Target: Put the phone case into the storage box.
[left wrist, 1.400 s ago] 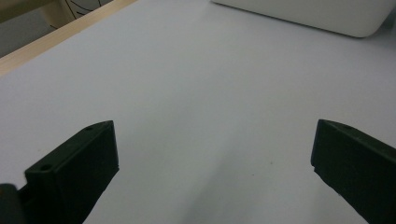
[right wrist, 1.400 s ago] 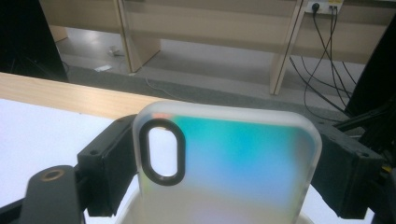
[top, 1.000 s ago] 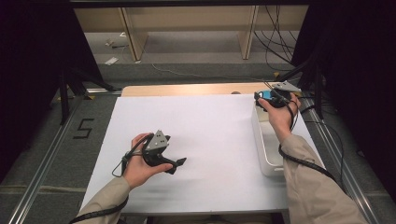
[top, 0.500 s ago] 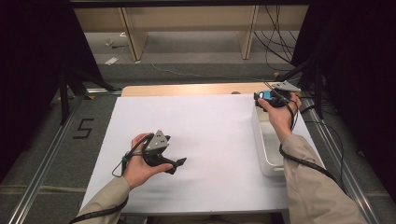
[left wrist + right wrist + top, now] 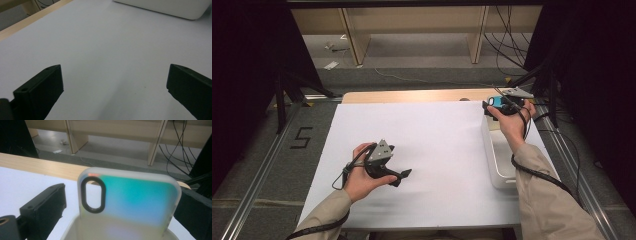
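The left claw (image 5: pixel 399 176) is held low over the white desk (image 5: pixel 432 145), its jaws spread wide with nothing but bare surface seen between them. At the far right of the desk, the right claw (image 5: pixel 493 104) is raised above the far end of a white tub (image 5: pixel 498 160). A phone case (image 5: pixel 130 197), tinted teal to blue with an oval camera opening, is seen upright between its jaws, above the tub's rim; whether it is pinched cannot be told.

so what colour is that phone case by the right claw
Iridescent teal-to-blue with a frosted white rim, phone case; clearest in the right gripper view.
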